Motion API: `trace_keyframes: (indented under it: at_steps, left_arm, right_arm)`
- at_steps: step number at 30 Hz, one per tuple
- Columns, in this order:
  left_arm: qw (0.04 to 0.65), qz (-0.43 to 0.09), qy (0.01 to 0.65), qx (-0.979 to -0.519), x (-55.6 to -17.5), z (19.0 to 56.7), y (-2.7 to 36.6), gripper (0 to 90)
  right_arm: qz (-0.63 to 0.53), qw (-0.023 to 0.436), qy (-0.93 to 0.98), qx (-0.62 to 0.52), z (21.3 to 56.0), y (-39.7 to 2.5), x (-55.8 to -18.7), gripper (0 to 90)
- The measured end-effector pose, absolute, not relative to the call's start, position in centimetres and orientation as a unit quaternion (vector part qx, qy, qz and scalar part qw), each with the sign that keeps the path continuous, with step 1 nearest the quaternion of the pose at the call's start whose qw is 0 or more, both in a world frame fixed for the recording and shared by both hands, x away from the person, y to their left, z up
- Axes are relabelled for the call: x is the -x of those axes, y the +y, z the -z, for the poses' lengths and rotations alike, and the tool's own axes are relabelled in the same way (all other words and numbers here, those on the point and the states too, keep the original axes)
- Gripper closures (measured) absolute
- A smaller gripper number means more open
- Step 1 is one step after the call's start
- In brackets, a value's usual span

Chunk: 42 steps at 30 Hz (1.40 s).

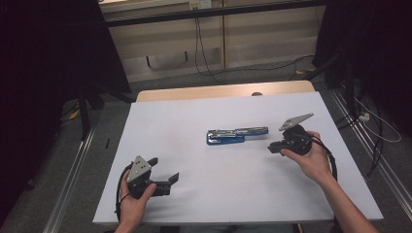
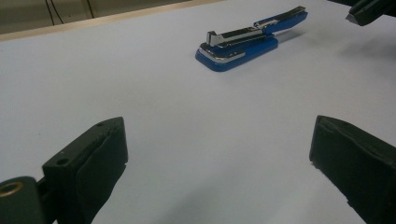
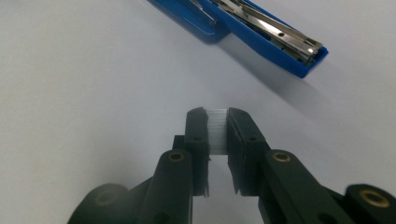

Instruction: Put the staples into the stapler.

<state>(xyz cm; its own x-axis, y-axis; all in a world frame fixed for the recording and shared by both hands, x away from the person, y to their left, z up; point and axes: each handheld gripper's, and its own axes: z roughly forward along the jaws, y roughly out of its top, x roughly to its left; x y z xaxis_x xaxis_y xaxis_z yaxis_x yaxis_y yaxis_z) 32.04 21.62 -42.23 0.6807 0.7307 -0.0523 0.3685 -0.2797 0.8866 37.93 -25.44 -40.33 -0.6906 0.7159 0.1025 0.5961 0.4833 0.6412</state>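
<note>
The right gripper (image 3: 217, 116) had its jaws pressed together on a strip of staples (image 3: 217, 130), pale and ribbed between the pads. Just beyond it lay the blue stapler (image 3: 261, 35), swung open with its metal magazine exposed, flat near the middle of the white table (image 1: 218, 194). The left gripper (image 1: 163, 177) rested near the table's front left, well apart from the stapler (image 2: 247, 39), jaws wide apart and holding nothing.

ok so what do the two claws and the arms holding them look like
Both the left claw and the right claw are black, each topped by a grey three-cornered plate, with brass-coloured pivot screws and a black cable trailing back. Jaws are thick, flat-faced blocks. The forearms are bare, no sleeves.
</note>
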Motion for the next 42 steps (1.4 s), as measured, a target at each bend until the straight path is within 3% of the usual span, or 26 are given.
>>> trace_keyframes:
  at_steps: [42]
  left_arm:
    - [0.484,-0.188,0.358,-0.776,-32.0,42.2,21.9,4.5]
  right_arm:
    - [-0.390,0.092,0.853,-0.335,38.8,-20.2,-42.0,78.8]
